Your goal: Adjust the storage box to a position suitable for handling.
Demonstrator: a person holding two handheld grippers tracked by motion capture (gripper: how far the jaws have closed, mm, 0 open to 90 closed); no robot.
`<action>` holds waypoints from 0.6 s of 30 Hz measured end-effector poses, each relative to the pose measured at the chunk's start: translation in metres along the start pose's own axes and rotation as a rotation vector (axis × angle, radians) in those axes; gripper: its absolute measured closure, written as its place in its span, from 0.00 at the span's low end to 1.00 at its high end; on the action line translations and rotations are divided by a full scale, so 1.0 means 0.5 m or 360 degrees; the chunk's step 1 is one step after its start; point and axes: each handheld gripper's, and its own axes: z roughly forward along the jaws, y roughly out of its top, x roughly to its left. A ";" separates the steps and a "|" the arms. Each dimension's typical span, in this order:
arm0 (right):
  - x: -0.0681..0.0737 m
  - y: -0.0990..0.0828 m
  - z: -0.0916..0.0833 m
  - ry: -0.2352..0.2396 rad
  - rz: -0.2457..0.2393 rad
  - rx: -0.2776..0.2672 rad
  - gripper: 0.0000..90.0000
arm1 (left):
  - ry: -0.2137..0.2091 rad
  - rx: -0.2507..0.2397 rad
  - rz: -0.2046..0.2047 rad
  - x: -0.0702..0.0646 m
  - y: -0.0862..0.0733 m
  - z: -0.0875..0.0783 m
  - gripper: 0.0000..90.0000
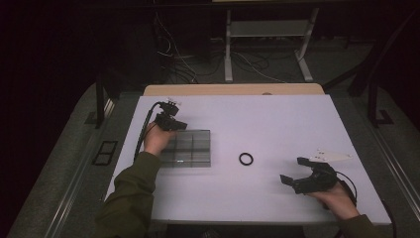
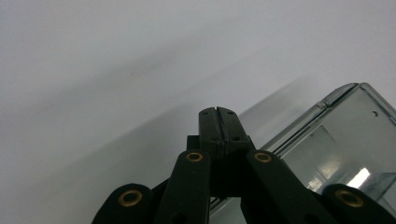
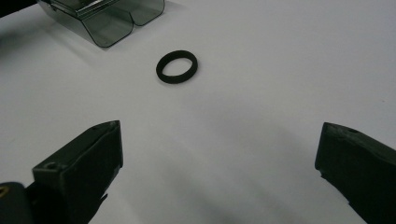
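A clear plastic compartment box (image 1: pixel 190 148) lies on the white table (image 1: pixel 277 119), left of centre. My left gripper (image 1: pixel 172 122) hovers at the box's far left corner, its jaws pressed together with nothing between them. In the left gripper view the gripper (image 2: pixel 218 111) points over the table beside the box (image 2: pixel 341 140). A small black ring (image 1: pixel 246 158) lies flat right of the box. My right gripper (image 1: pixel 292 171) rests near the front right, open and aimed at the ring. The ring (image 3: pixel 176 66) lies well ahead of its spread jaws, with the box's corner (image 3: pixel 112 18) beyond.
A white three-cornered plate (image 1: pixel 332 156) sits on top of the right gripper. A wooden strip (image 1: pixel 233 89) borders the table's far edge. Cables and a metal stand's legs (image 1: pixel 267 49) lie on the dark floor beyond.
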 end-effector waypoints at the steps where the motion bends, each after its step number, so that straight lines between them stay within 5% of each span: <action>1: 0.000 0.000 0.000 -0.0001 0.0002 -0.0003 0.01 | -0.0005 0.0005 0.0028 -0.001 -0.001 -0.001 0.99; 18: 0.000 -0.001 0.000 0.0000 0.0000 0.0001 0.01 | -0.0062 -0.0007 0.0089 -0.038 -0.033 -0.020 0.99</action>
